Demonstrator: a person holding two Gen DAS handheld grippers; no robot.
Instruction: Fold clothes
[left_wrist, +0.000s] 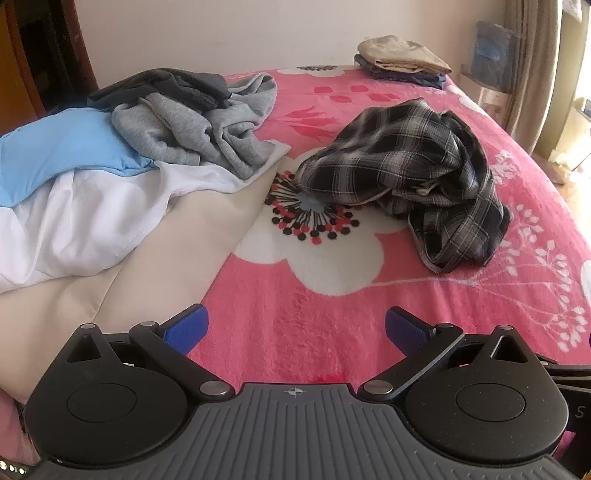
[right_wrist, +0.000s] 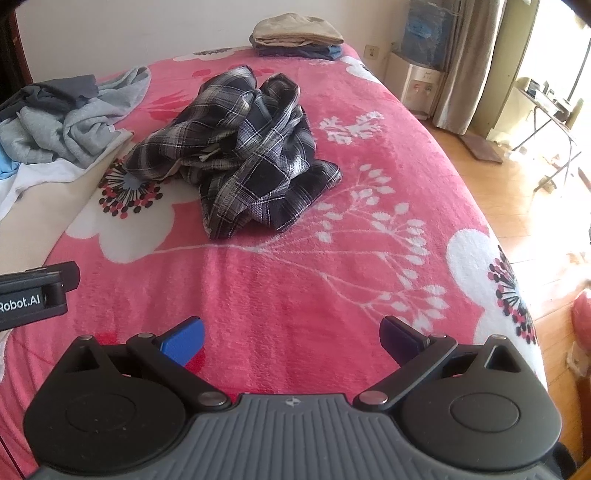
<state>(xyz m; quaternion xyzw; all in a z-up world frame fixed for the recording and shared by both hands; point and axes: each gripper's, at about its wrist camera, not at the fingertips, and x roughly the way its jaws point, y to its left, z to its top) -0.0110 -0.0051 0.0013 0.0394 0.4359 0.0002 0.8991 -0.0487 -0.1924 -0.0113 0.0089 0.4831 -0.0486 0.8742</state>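
Nearest us, our left gripper (left_wrist: 295, 328) and right gripper (right_wrist: 291, 332) hover over the pink blanket (right_wrist: 295, 288), jaws spread wide, pinching nothing. Ahead lies the crumpled plaid shirt (right_wrist: 240, 155), apart from both tools, just right of the left one and slightly left of the right one, so it sits between them. Both grippers tilt downward toward the blanket. Farther back rests a folded stack (right_wrist: 297, 35).

We see a pink flowered blanket (right_wrist: 295, 280) filling most of the frame. At the upper right stand a water dispenser (right_wrist: 417, 85) and a beige curtain (right_wrist: 469, 62), with wooden floor (right_wrist: 517, 206) and a folding table (right_wrist: 550, 110) beyond.
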